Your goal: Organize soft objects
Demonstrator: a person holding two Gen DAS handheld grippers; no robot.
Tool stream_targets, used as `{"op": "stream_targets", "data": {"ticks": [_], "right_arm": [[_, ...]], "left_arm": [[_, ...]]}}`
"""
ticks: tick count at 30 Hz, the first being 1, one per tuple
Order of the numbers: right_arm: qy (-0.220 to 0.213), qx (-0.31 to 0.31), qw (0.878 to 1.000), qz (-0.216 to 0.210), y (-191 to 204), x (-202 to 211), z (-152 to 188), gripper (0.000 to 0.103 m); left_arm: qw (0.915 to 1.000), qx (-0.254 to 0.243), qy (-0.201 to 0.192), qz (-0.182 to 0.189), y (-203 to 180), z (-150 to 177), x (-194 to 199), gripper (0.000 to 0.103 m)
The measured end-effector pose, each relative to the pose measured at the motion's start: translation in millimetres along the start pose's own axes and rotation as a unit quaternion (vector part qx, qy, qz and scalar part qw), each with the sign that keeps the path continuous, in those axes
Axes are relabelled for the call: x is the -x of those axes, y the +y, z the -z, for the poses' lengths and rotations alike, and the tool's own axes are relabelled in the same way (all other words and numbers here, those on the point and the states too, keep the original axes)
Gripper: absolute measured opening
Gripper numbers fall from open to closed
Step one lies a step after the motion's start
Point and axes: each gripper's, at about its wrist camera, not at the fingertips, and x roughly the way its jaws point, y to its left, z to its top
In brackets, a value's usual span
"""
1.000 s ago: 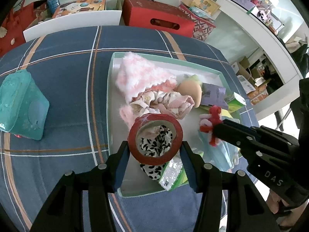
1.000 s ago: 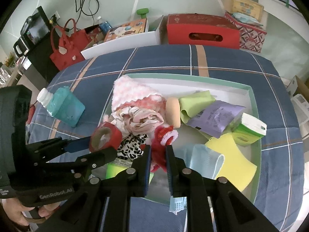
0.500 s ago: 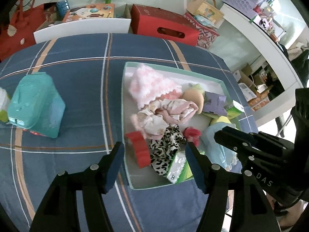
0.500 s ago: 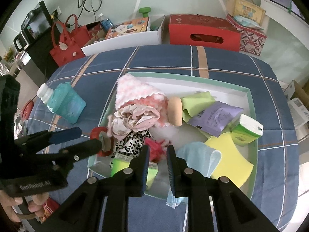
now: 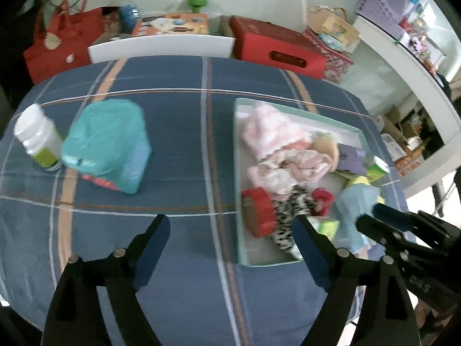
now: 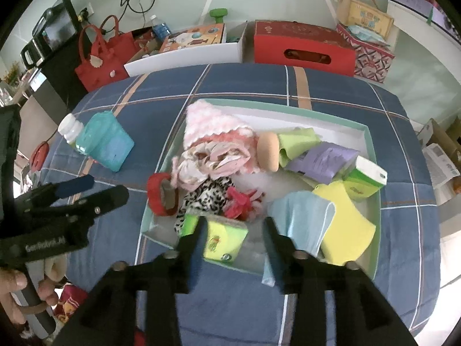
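Note:
A teal-rimmed white tray [image 6: 371, 132] on the blue checked cloth holds a pink knitted hat [image 6: 213, 124], a leopard-print cloth [image 6: 210, 193], a light blue cloth [image 6: 305, 216] and a yellow cloth [image 6: 345, 230]. A red tape roll [image 5: 259, 212] leans at the tray's near left corner. A red scrunchie [image 6: 239, 200] lies beside the leopard cloth. My left gripper [image 5: 230, 225] hangs over the cloth left of the tray, its jaws opening with nothing between them. My right gripper [image 6: 235, 225] hovers above a green tissue pack [image 6: 224, 239] at the tray's near edge, jaws opening and empty.
A teal pouch [image 5: 106, 144] and a white bottle [image 5: 37, 138] stand on the table's left part. Beyond the far edge are a red box [image 6: 302, 47], a white box [image 6: 184, 54] and a red bag [image 6: 103, 57]. A hand [image 6: 17, 285] grips the left handle.
The left gripper let go of the red tape roll, which now lies in the tray, and drew back leftward. The right gripper released the red scrunchie. Both sets of jaws have widened.

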Motion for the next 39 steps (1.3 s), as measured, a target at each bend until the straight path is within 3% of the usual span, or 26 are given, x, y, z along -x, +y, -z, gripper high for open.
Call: {"op": "stream_targets", "data": {"ticks": [5,10,20,30,39], "right_arm": [[0.009,0.013,1.000,-0.002,17,0,11,0.052],[0.010,0.015,1.000,0.004,30,2,22,0.065],[0.020,0.011,1.000,0.005,53,0,43,0.071],[0.012,0.008,0.999,0.034,68,-6,59,0.103],[0.005,0.004,0.999,0.044,78,-13,70,0.103]], "left_arm": [[0.9994,0.020,-0.009,-0.026,19,11,9,0.094],[0.9984,0.022,-0.022,-0.047,31,23,21,0.094],[0.9963,0.018,-0.034,-0.077,51,48,38,0.096],[0.9948,0.019,-0.041,-0.091,71,70,43,0.096],[0.9938,0.018,-0.046,-0.100,81,85,42,0.096]]}}
